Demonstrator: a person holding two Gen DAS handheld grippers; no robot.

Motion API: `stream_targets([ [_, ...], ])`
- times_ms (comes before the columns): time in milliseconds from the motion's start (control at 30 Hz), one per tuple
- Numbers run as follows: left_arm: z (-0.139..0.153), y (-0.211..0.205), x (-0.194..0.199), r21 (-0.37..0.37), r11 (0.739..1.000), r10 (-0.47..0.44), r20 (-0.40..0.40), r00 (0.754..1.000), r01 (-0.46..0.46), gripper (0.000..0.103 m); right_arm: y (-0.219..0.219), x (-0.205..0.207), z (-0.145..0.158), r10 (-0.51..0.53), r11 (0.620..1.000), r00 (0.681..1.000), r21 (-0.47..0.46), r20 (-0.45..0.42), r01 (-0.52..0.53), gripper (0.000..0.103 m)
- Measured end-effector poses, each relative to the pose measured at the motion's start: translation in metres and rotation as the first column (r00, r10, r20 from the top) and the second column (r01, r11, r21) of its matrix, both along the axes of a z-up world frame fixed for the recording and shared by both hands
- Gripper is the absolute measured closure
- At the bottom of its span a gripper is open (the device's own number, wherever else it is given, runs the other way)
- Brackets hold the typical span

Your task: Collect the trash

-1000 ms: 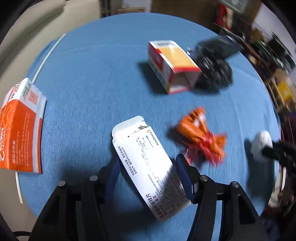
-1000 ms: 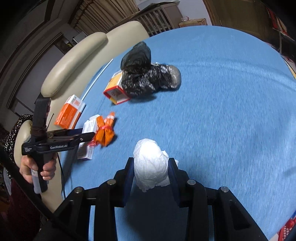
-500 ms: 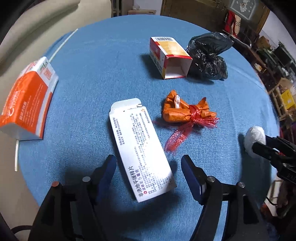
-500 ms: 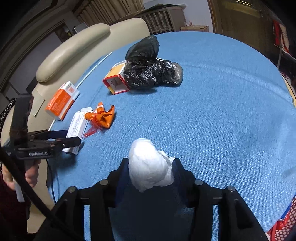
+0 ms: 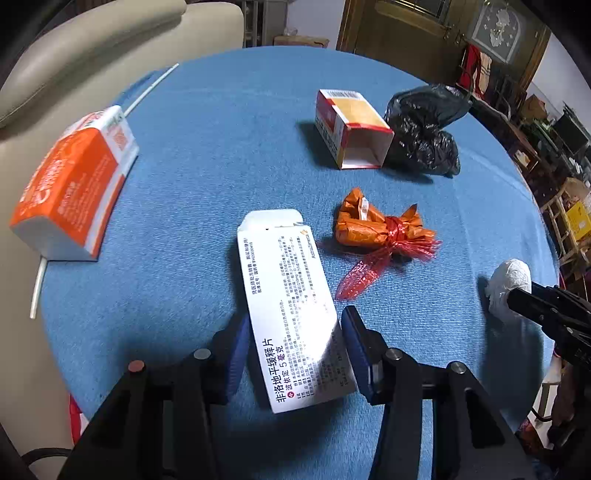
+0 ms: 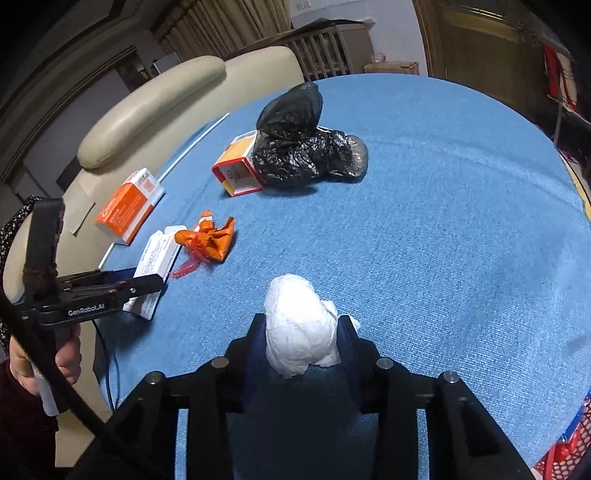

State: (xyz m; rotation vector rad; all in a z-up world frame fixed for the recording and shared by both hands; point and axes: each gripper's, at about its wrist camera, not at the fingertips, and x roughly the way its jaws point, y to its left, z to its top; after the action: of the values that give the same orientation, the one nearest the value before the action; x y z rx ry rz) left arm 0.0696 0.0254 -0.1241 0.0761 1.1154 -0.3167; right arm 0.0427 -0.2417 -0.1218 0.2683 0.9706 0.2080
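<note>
Blue tabletop (image 5: 221, 110): left claw (image 5: 295, 343) closing around white carton (image 5: 291, 302), right claw (image 6: 301, 332) clamping tissue wad (image 6: 299, 325)

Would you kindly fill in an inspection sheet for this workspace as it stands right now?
Surface: round table under a blue cloth.
Job's things: white medicine box lying flat; orange wrapper beside it; open red and yellow box touching a black plastic bag; orange carton at the table edge; white paper wad.
Clutter: white straw near the far edge.
Grippers: left gripper closing around the white medicine box; right gripper shut on the white paper wad.
Cables: black cable by the person's hand.
Surroundings: cream sofa, wooden door.
</note>
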Motion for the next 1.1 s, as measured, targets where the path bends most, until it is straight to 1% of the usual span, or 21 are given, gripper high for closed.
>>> stream_targets([
  [100, 0.016, 0.002, -0.011, -0.007, 1.0, 0.001, 0.029, 1.0, -0.001, 0.053, -0.004, -0.004, 0.003, -0.01, 1.0, 1.0, 0.014, 0.007, 0.01, 0.063],
  [267, 0.045, -0.008, -0.032, -0.007, 1.0, -0.016, 0.089, 0.996, 0.017, 0.054, -0.011, -0.014, 0.012, -0.029, 0.999, 0.999, 0.043, 0.026, 0.028, 0.063],
  [300, 0.053, -0.009, -0.034, -0.011, 1.0, -0.024, 0.1, 0.995, 0.025, 0.061, -0.013, -0.018, 0.014, -0.034, 0.998, 0.999, 0.047, 0.032, 0.032, 0.063],
  [367, 0.064, -0.012, -0.042, -0.013, 0.999, -0.045, 0.11, 0.993, 0.047, 0.084, -0.015, -0.023, 0.018, -0.04, 0.998, 0.998, 0.051, 0.041, 0.038, 0.063],
  [400, 0.074, -0.013, -0.039, -0.016, 0.998, -0.053, 0.11, 0.993, 0.055, 0.084, -0.016, -0.027, 0.02, -0.044, 0.998, 0.998, 0.055, 0.046, 0.042, 0.063],
  [467, 0.075, -0.017, -0.043, 0.03, 0.998, -0.066, 0.115, 0.991, 0.063, 0.084, -0.019, -0.032, 0.023, -0.052, 0.997, 0.997, 0.059, 0.053, 0.048, 0.063],
  [500, 0.066, -0.028, -0.031, 0.049, 0.997, -0.066, 0.118, 0.991, 0.061, 0.084, -0.021, -0.035, 0.024, -0.056, 0.997, 0.997, 0.059, 0.056, 0.052, 0.063],
  [533, 0.063, -0.027, -0.031, 0.062, 0.997, -0.056, 0.117, 0.991, 0.049, 0.084, -0.022, -0.037, 0.025, -0.059, 0.997, 0.997, 0.061, 0.059, 0.056, 0.063],
  [600, 0.056, -0.02, -0.03, 0.042, 0.999, -0.037, 0.092, 0.995, 0.033, 0.084, -0.026, -0.043, 0.027, -0.067, 0.996, 0.996, 0.062, 0.064, 0.063, 0.063],
  [633, 0.055, -0.018, -0.032, 0.03, 0.999, -0.033, 0.077, 0.996, 0.031, 0.083, -0.028, -0.046, 0.028, -0.071, 0.996, 0.995, 0.062, 0.066, 0.067, 0.063],
  [667, 0.052, -0.016, -0.032, 0.021, 0.999, -0.027, 0.063, 0.998, 0.026, 0.074, -0.031, -0.048, 0.028, -0.075, 0.995, 0.995, 0.065, 0.065, 0.071, 0.063],
  [700, 0.048, -0.013, -0.034, 0.007, 1.0, -0.019, 0.045, 0.999, 0.019, 0.059, -0.032, -0.05, 0.027, -0.079, 0.995, 0.995, 0.068, 0.063, 0.075, 0.063],
  [767, 0.044, -0.012, -0.037, -0.016, 1.0, -0.012, 0.043, 0.999, 0.012, 0.047, -0.036, -0.053, 0.025, -0.088, 0.994, 0.995, 0.077, 0.054, 0.084, 0.063],
  [800, 0.044, -0.013, -0.038, -0.019, 1.0, -0.007, 0.043, 0.999, 0.008, 0.044, -0.037, -0.054, 0.023, -0.091, 0.993, 0.995, 0.08, 0.049, 0.087, 0.063],
  [867, 0.044, -0.022, -0.039, -0.016, 1.0, -0.02, 0.033, 0.999, 0.02, 0.042, -0.038, -0.053, 0.02, -0.095, 0.992, 0.995, 0.088, 0.041, 0.091, 0.063],
  [967, 0.037, -0.045, -0.043, 0.047, 0.997, -0.061, 0.054, 0.997, 0.058, 0.033, -0.037, -0.053, 0.019, -0.096, 0.991, 0.995, 0.092, 0.037, 0.092, 0.063],
  [1033, 0.026, -0.057, -0.046, 0.093, 0.993, -0.08, 0.044, 0.996, 0.076, 0.033, -0.036, -0.052, 0.02, -0.091, 0.992, 0.995, 0.086, 0.042, 0.087, 0.063],
  [1067, 0.021, -0.061, -0.046, 0.101, 0.992, -0.081, 0.029, 0.996, 0.078, 0.033, -0.035, -0.053, 0.021, -0.088, 0.993, 0.995, 0.082, 0.045, 0.085, 0.063],
  [1100, 0.019, -0.062, -0.047, 0.086, 0.993, -0.082, 0.026, 0.996, 0.079, 0.032, -0.035, -0.053, 0.021, -0.088, 0.993, 0.995, 0.08, 0.045, 0.084, 0.063],
])
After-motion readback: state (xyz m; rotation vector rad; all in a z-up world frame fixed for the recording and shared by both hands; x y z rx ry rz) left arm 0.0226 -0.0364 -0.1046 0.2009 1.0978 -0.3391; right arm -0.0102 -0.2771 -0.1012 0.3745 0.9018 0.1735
